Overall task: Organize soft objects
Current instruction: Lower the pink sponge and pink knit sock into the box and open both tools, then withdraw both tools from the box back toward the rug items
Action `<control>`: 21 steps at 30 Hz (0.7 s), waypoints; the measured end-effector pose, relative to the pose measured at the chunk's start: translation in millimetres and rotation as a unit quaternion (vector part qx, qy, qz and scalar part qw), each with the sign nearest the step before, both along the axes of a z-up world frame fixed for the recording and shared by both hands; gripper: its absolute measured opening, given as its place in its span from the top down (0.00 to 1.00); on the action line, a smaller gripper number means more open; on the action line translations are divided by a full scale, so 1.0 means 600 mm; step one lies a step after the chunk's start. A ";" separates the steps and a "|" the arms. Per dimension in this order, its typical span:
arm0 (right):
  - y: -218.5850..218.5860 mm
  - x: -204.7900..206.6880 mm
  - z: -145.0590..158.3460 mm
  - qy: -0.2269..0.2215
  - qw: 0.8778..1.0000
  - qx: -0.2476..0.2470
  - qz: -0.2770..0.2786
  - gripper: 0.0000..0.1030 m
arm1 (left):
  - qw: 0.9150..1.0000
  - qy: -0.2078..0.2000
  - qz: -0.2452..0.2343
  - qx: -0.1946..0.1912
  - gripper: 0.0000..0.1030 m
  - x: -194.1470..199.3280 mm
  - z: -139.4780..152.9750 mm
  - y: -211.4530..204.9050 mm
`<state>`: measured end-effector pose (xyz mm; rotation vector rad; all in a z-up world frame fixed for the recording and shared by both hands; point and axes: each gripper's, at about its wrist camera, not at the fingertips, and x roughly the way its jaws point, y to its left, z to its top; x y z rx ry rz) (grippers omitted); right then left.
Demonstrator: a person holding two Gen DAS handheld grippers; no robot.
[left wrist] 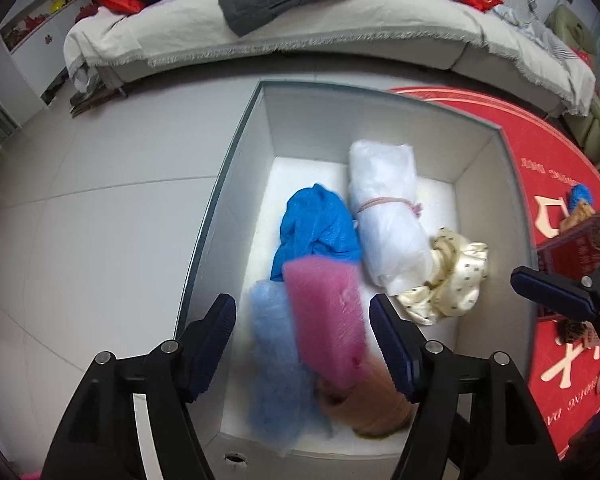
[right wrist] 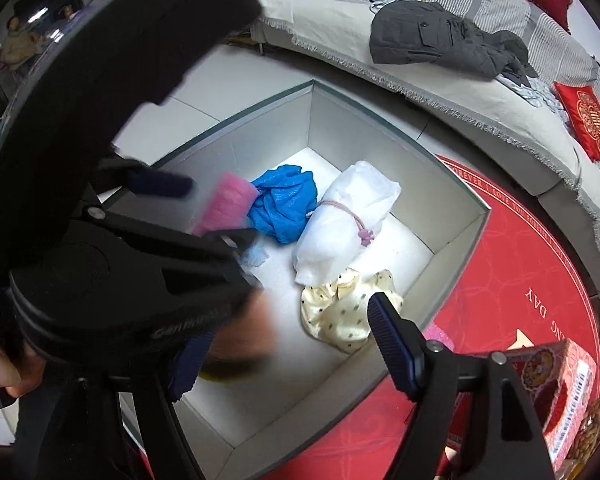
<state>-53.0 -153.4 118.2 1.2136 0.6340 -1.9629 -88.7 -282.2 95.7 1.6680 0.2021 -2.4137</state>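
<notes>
Box, one white roll, two blue bundles, one pink pad

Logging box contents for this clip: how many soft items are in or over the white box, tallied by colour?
Blue: 2, the dark blue cloth and the blurred pale blue piece
Pink: 1, the pink foam between the open left gripper fingers
White: 1, the tied roll
Cream dotted: 1, the cloth
Brown: 1, blurred piece
Total: 6
</notes>
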 end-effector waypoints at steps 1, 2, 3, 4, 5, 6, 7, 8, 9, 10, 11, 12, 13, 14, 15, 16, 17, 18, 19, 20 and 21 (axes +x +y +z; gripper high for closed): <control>0.005 0.002 0.004 0.001 1.000 -0.003 -0.003 0.24 | 1.000 0.004 -0.002 0.002 0.31 0.005 0.005 0.003; 0.009 0.004 0.009 0.002 1.000 -0.006 -0.006 0.24 | 1.000 0.007 -0.003 0.001 0.31 0.010 0.009 0.006; 0.015 0.007 0.015 0.003 1.000 -0.012 -0.008 0.24 | 1.000 0.008 -0.003 -0.001 0.31 0.014 0.012 0.009; 0.023 0.011 0.019 0.005 1.000 -0.016 -0.010 0.24 | 1.000 0.010 -0.002 -0.003 0.31 0.021 0.015 0.012; 0.032 0.017 0.025 0.011 1.000 -0.019 -0.012 0.24 | 1.000 0.013 -0.001 -0.001 0.31 0.028 0.017 0.015; 0.042 0.022 0.031 0.016 1.000 -0.022 -0.015 0.24 | 1.000 0.015 0.001 0.002 0.31 0.034 0.020 0.017; 0.050 0.026 0.034 0.018 0.999 -0.026 -0.018 0.24 | 1.000 0.020 0.002 0.004 0.31 0.044 0.025 0.021; 0.062 0.031 0.038 0.018 0.999 -0.030 -0.024 0.24 | 1.000 0.023 0.003 0.005 0.31 0.051 0.030 0.025; 0.072 0.036 0.040 0.018 0.999 -0.034 -0.028 0.24 | 1.000 0.027 0.002 0.005 0.31 0.057 0.036 0.028; 0.084 0.043 0.043 0.019 0.999 -0.038 -0.033 0.24 | 0.999 0.033 -0.002 0.005 0.31 0.065 0.043 0.039; 0.097 0.048 0.044 0.021 0.998 -0.041 -0.038 0.24 | 0.999 0.038 -0.008 0.006 0.31 0.071 0.050 0.050; 0.109 0.055 0.047 0.024 0.998 -0.044 -0.042 0.24 | 0.999 0.043 -0.018 0.006 0.31 0.078 0.056 0.065; 0.122 0.063 0.049 0.028 0.997 -0.047 -0.046 0.24 | 0.999 0.047 -0.027 0.007 0.31 0.084 0.063 0.077; 0.139 0.073 0.051 0.033 0.997 -0.049 -0.051 0.24 | 0.998 0.050 -0.036 0.009 0.31 0.088 0.068 0.092; 0.155 0.081 0.053 0.040 0.996 -0.050 -0.056 0.24 | 0.998 0.052 -0.045 0.012 0.31 0.093 0.073 0.106; 0.173 0.089 0.055 0.047 0.996 -0.049 -0.063 0.24 | 0.997 0.055 -0.056 0.015 0.31 0.096 0.079 0.124; 0.194 0.096 0.057 0.053 0.995 -0.048 -0.072 0.24 | 0.996 0.057 -0.068 0.017 0.31 0.099 0.084 0.146; 0.214 0.100 0.057 0.057 0.994 -0.048 -0.083 0.23 | 0.995 0.060 -0.079 0.019 0.31 0.102 0.087 0.165; 0.240 0.101 0.056 0.061 0.992 -0.048 -0.099 0.24 | 0.994 0.062 -0.091 0.021 0.31 0.104 0.092 0.187; 0.264 0.100 0.053 0.061 0.990 -0.049 -0.115 0.24 | 0.992 0.065 -0.104 0.022 0.31 0.105 0.096 0.209; 0.288 0.096 0.048 0.060 0.988 -0.050 -0.131 0.23 | 0.991 0.067 -0.114 0.024 0.31 0.105 0.099 0.228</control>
